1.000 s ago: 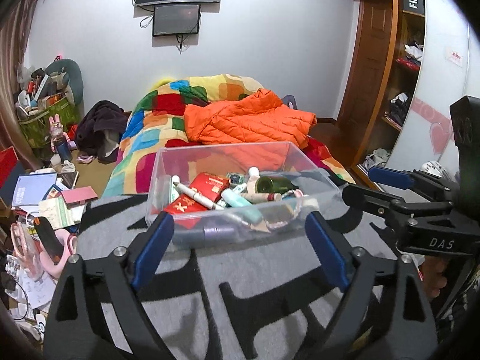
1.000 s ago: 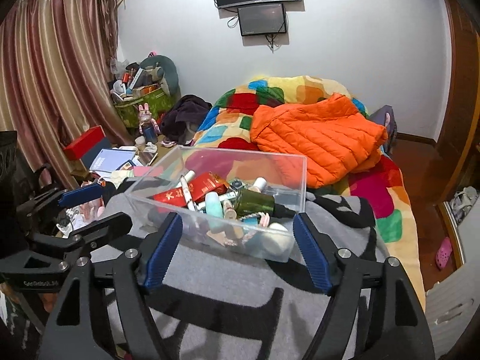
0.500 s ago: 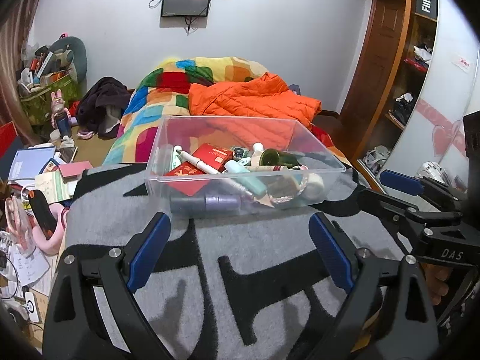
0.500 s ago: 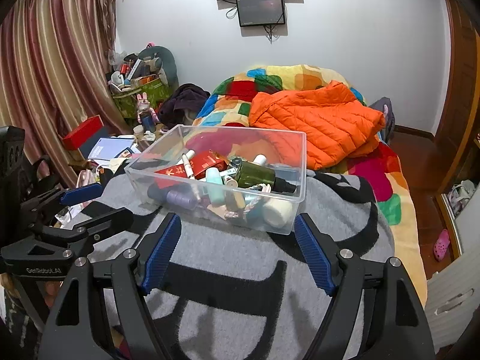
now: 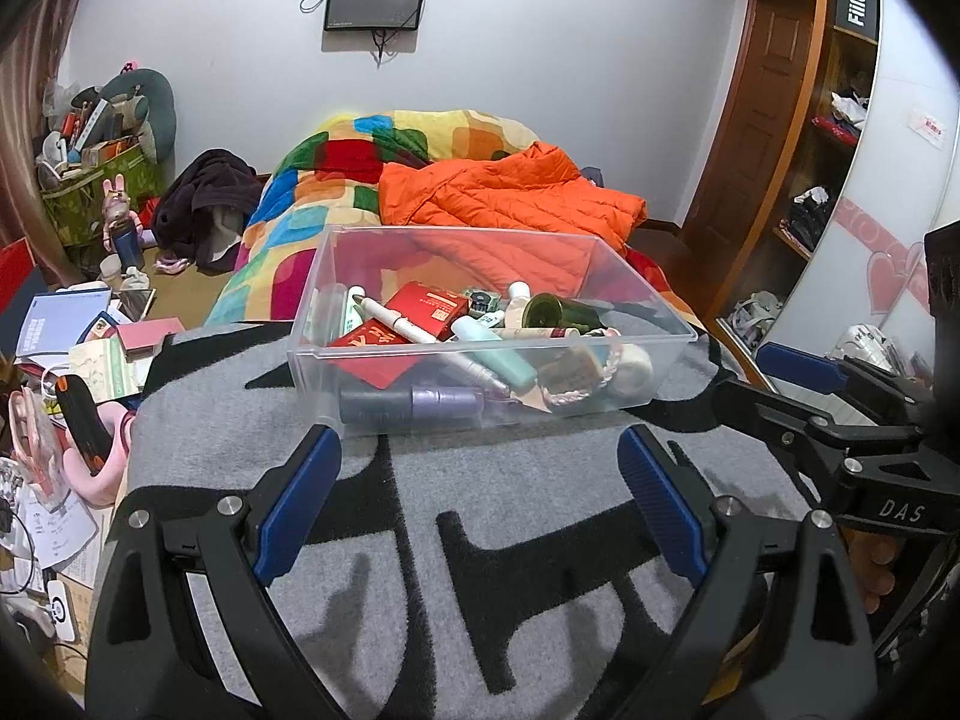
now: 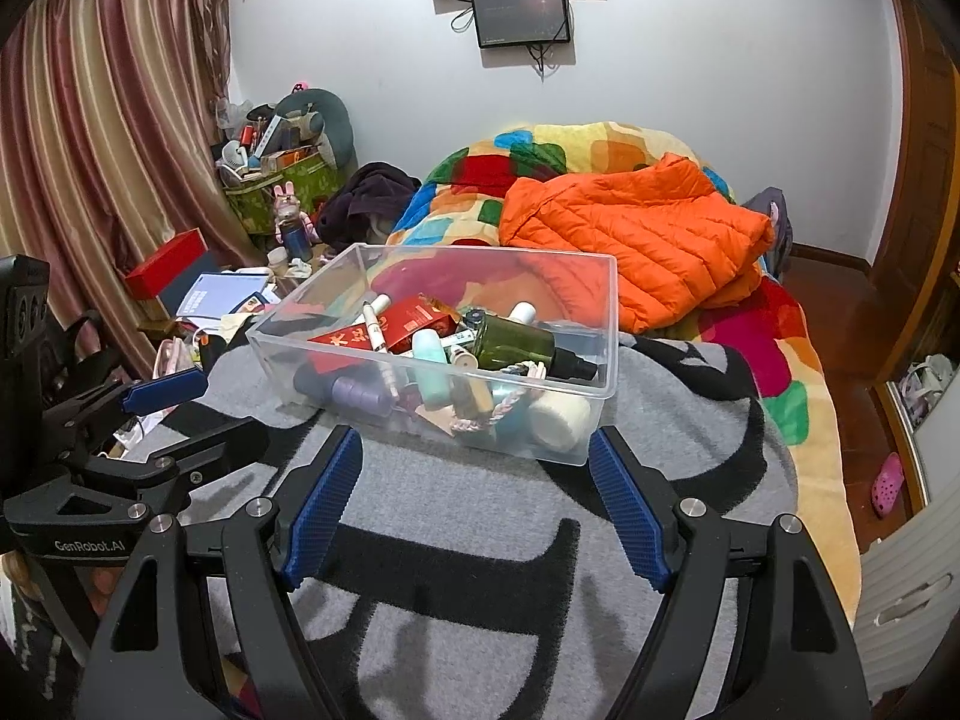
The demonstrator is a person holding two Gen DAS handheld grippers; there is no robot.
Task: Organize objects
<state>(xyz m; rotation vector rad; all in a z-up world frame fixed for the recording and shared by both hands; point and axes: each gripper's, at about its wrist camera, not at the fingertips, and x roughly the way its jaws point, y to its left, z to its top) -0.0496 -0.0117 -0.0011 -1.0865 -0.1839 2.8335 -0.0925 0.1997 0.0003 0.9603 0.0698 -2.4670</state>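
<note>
While both are held low over the grey-and-black blanket [image 5: 528, 516], the left gripper [image 5: 480, 480] and the right gripper [image 6: 477, 483] are seen with jaws spread wide, nothing gripped or touched. Just ahead of each gripper's fingertips, the clear plastic bin [image 5: 420, 372] is set on the blanket, filled with bottles, tubes and a red box [image 5: 429, 309]. Beyond the bin, an orange jacket [image 6: 636, 234] is spread on the bed [image 6: 774, 354].

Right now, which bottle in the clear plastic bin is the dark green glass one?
The dark green glass bottle with a black spray nozzle, lying on its side atop the pile; the mint tube and purple bottle are paler.
</note>
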